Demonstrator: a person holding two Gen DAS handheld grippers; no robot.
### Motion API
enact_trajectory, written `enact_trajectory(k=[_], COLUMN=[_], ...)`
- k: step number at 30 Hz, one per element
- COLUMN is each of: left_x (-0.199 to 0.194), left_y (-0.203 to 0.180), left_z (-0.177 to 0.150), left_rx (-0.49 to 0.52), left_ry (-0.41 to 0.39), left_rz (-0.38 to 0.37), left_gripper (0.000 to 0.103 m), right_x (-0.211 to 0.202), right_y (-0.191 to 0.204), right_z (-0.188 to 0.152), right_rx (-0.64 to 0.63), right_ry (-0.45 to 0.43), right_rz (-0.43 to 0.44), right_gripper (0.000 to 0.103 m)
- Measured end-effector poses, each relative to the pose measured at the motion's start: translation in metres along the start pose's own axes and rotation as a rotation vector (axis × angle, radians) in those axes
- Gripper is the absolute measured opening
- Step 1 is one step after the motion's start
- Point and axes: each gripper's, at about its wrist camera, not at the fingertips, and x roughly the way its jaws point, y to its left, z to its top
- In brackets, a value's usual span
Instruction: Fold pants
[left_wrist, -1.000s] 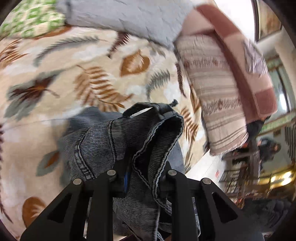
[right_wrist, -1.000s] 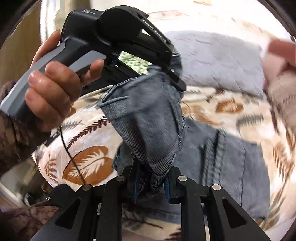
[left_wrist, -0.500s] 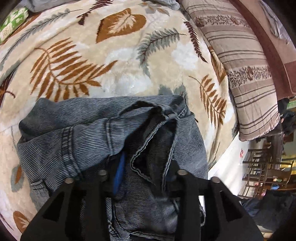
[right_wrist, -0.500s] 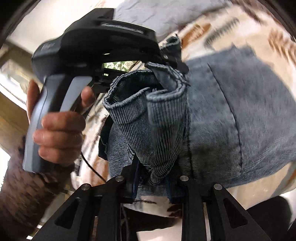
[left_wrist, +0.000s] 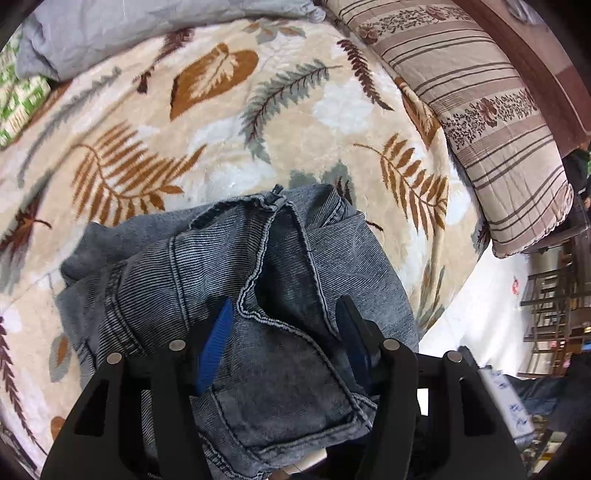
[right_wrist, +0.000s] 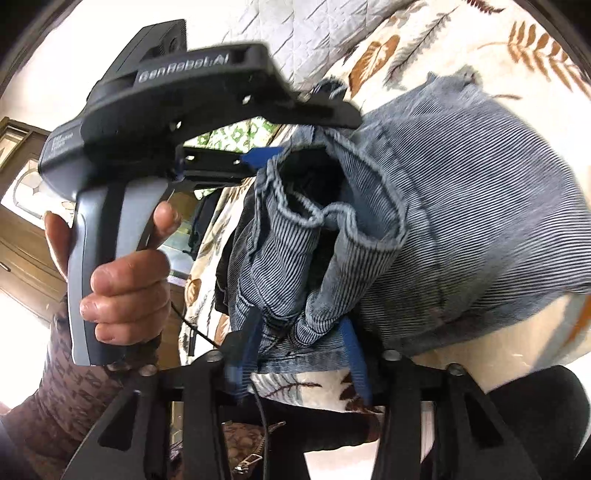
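opening fingers (left_wrist: 283, 334) around folded jeans (left_wrist: 258, 266)

Bed w/ leaf-print blanket (left_wrist: 229, 122): denim pants (left_wrist: 258, 280) bunched at near edge, striped pillow (left_wrist: 491, 122) far right, grey quilt (left_wrist: 129, 33) far left.

Faded, ribbed blue denim pants (left_wrist: 236, 295) with stitched seams. Plush, fuzzy leaf-print blanket (left_wrist: 229, 129). Striped woven cotton pillow (left_wrist: 491, 122). Matt black plastic left gripper (left_wrist: 284, 332), ridged blue pads (left_wrist: 216, 339). Smooth grey plastic handle (right_wrist: 107, 229).
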Motion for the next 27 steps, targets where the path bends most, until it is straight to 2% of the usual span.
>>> enact_trajectory(k=[9, 19, 21, 24, 26, 27], left_x=[-0.025, -0.035, -0.035, -0.034, -0.029, -0.025], left_y=[-0.007, 0.020, 0.026, 0.041, 0.050, 0.052], left_z=[-0.010, -0.002, 0.004, 0.021, 0.035, 0.040], left_rx=[0.055, 0.120, 0.151, 0.149, 0.138, 0.135], left_ry=[-0.086, -0.091, -0.065, 0.003, 0.044, 0.061], left_rz=[0.097, 0.216, 0.176, 0.012, -0.059, -0.077], left_gripper=[0.056, 0.057, 0.057, 0.057, 0.066, 0.067], right_x=[-0.034, -0.025, -0.021, -0.013, -0.007, -0.004], right_y=[-0.019, -0.010, -0.009, -0.008, -0.007, -0.006], right_z=[0.013, 0.019, 0.020, 0.022, 0.023, 0.024], right_rx=[0.047, 0.039, 0.038, 0.039, 0.037, 0.035], right_ry=[-0.083, -0.085, -0.076, -0.062, -0.052, -0.049], right_rz=[-0.052, -0.082, -0.082, -0.086, -0.077, -0.074], right_gripper=[0.062, 0.071, 0.072, 0.074, 0.076, 0.077])
